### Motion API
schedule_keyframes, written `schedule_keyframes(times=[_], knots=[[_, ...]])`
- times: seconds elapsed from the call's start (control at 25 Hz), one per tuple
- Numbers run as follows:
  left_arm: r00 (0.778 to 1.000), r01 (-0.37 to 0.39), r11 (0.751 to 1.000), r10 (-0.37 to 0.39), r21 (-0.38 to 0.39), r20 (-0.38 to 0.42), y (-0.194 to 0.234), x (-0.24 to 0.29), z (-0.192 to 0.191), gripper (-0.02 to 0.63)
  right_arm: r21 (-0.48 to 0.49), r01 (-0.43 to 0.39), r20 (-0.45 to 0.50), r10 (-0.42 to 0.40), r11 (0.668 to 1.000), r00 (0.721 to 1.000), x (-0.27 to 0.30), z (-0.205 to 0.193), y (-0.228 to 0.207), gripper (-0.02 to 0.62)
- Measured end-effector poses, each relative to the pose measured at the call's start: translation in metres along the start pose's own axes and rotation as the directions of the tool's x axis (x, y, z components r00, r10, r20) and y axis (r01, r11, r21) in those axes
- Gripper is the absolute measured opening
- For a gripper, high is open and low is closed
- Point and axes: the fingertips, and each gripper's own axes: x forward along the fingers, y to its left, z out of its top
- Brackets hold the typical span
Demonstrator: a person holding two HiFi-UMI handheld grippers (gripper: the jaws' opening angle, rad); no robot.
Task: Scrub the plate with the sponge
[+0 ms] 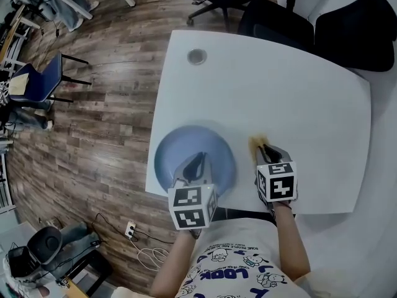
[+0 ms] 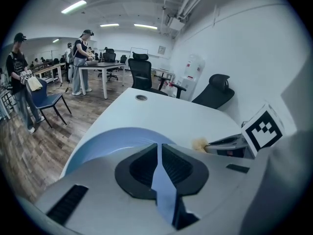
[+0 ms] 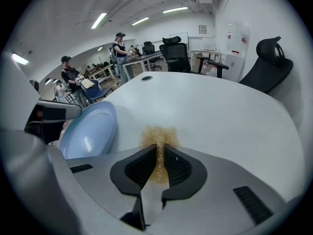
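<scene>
- Two grippers are at the near end of the white bench (image 1: 298,104). The left gripper (image 1: 197,161) has its jaws closed on the near rim of the blue plate (image 1: 186,143), with a thin sliver of blue showing between them.
- The right gripper (image 1: 267,149) has its jaws pinched tight on the tan, fibrous sponge (image 1: 255,143), whose tuft pokes out past the tips. The sponge is just to the right of the plate and not yet on it.
- The plate is at the bench's near left corner, with its left rim close to the bench edge.
- From where I stand, scrubbing has not begun, and the step in hand is bringing the sponge across onto the plate's face.
- To do it well, the left jaws need a firm pinch so the plate cannot skate. Only the sponge's tuft should press on the plate, not the jaw tips. Small circles from the middle outward would stay clear of the left jaws.
- The bench drops off close by on the left and near sides. A hard push leftward could slide the plate towards the floor, so strokes are safer aimed right and away.
- There is plenty of bare bench to the far side and right, with only a small round grommet (image 1: 196,56) well apart from the work.
</scene>
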Motion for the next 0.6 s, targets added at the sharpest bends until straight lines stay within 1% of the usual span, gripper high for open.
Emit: schedule_keyframes(times=[0.16,0.36,0.52,0.6], knots=[[1.0,-0.001,1.0,0.001,-0.003,-0.008,-0.0012,0.0013,-0.0035,0.035,-0.008,-0.008,0.001,0.008,1.0,1.0,0.0006,-0.0009,0.0016,0.048],[1.0,-0.004,1.0,0.004,-0.004,-0.009,-0.0012,0.0027,-0.0057,0.035,0.013,-0.038,0.013,0.038,0.999,0.999,0.0011,-0.0006,0.0044,0.048],[1.0,0.0,1.0,0.0,-0.004,-0.008,-0.0029,0.0003,-0.0062,0.035,0.011,-0.04,0.022,0.039,0.999,0.999,-0.0041,0.0018,0.0072,0.051],[1.0,0.001,1.0,-0.001,-0.002,-0.006,-0.0035,0.0005,-0.0056,0.035,0.009,-0.045,0.029,0.044,0.999,0.999,-0.0059,0.0038,0.0091,0.076]])
